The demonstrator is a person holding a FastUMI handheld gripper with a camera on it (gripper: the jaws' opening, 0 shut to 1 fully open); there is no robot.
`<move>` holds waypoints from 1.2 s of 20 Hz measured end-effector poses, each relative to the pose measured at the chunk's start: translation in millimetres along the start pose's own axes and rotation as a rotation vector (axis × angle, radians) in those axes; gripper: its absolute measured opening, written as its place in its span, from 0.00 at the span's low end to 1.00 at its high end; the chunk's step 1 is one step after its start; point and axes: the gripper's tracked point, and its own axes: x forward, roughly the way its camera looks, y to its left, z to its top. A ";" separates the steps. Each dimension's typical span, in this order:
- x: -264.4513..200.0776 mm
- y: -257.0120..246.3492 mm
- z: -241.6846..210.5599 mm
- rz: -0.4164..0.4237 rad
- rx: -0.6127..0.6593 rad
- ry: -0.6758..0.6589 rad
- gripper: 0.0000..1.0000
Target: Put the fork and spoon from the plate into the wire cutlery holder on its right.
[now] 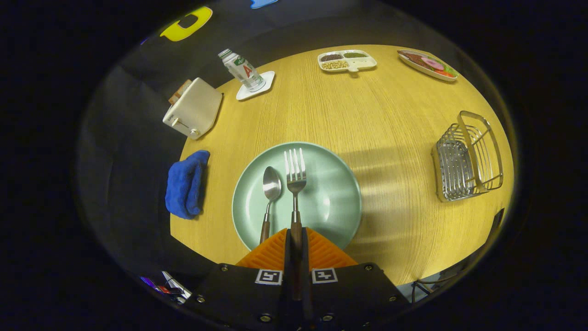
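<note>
Below me, round wooden table (pixel 390 115), pale grain, takes up most of the scene. Green plate (pixel 330 202) sits just ahead of my fingers, plain glazed, shallow rim. Well to its right, apart from it: wire cutlery holder (pixel 468 158), bright metal, open basket with a tall looped frame, standing on the table edge side.

White toaster (pixel 193 108) far left, blue cloth (pixel 186 184) nearer, beside the plate's left. Water bottle (pixel 241 70) on a white coaster beyond the toaster. Two food trays at the far rim.

Fork (pixel 296 177): steel head, four tines, dark brown handle. Long axis runs straight away from me, tines pointing ahead toward the far side, handle toward the gripper. Lies over the plate's middle.

Spoon (pixel 271 186): steel bowl, same brown handle, just left of the fork, near parallel, bowl ahead, slightly angled. Resting on the plate.

My gripper (pixel 296 239): fingers drawn narrow, both pressing on the fork's handle between them at the plate's near rim.
</note>
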 end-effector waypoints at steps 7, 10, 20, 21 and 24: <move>-72.9 -49.2 21.5 -0.030 0.051 -0.064 0.09; -103.3 -88.2 19.3 -0.094 0.098 -0.054 0.09; -136.2 -149.5 16.1 -0.177 0.216 0.049 0.09; -132.9 -151.8 15.6 -0.176 0.221 0.084 0.09; -125.3 -159.4 22.2 -0.184 0.215 0.149 0.09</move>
